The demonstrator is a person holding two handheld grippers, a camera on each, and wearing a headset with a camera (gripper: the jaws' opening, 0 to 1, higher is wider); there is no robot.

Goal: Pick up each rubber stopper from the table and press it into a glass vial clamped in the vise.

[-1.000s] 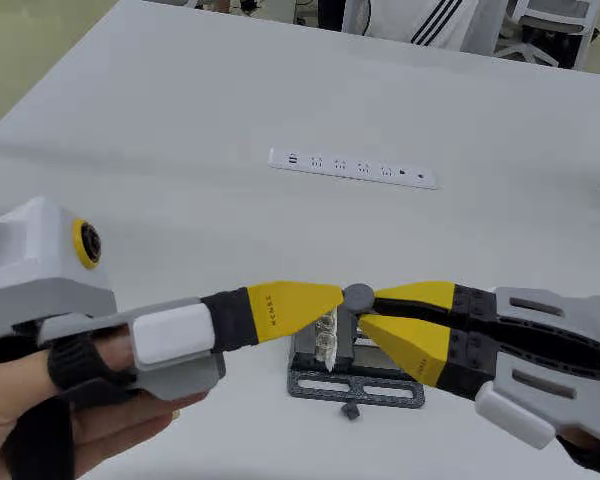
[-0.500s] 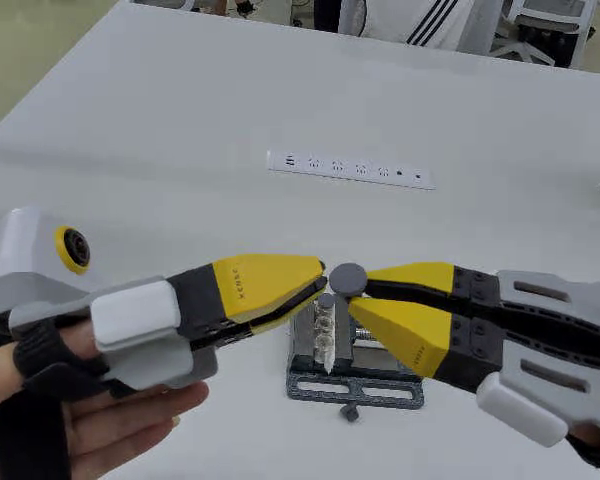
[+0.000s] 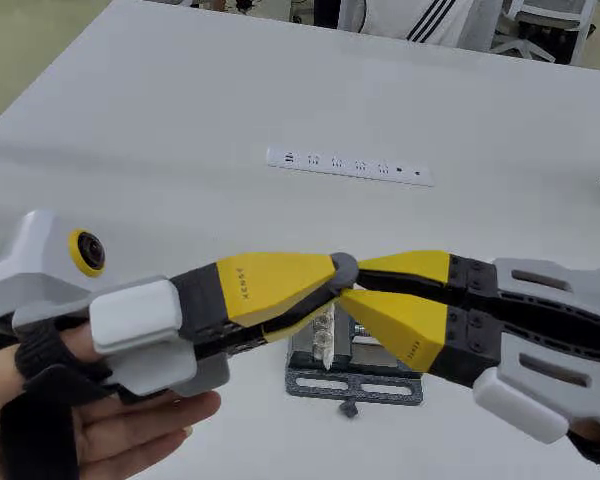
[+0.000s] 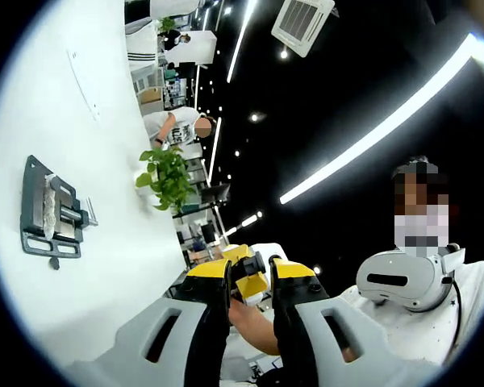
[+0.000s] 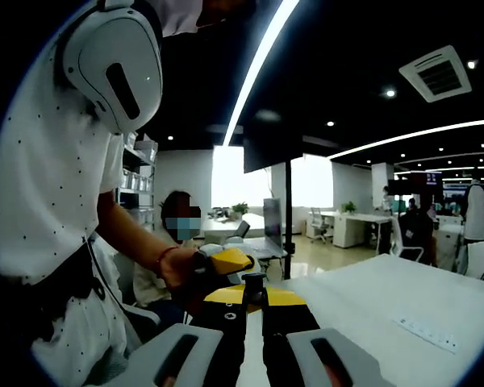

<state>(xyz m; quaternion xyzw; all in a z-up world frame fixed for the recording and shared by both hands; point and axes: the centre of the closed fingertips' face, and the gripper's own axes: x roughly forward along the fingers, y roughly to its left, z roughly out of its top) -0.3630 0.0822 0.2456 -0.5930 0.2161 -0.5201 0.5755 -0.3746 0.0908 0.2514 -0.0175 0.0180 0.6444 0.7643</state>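
Note:
A grey rubber stopper [image 3: 344,265] is held above the vise, with my right gripper [image 3: 348,280] shut on it from the right. My left gripper [image 3: 330,283] comes in from the left with its jaws a little apart, and its tips meet the stopper. In the left gripper view the stopper [image 4: 255,260] sits in the gap of the left gripper [image 4: 250,270]. In the right gripper view the right gripper [image 5: 254,292] pinches the stopper [image 5: 254,281]. Below stands the small grey vise [image 3: 355,385], clamping a glass vial [image 3: 326,330] upright; the grippers partly hide it.
A white power strip [image 3: 350,166] lies across the white table behind the vise. A person in a white top [image 3: 420,20] stands at the table's far edge. The vise [image 4: 48,234] and a potted plant [image 4: 165,177] appear in the left gripper view.
My left gripper has moved right and up until its tips reach the stopper. My right gripper has kept its hold on the stopper and shifted slightly left.

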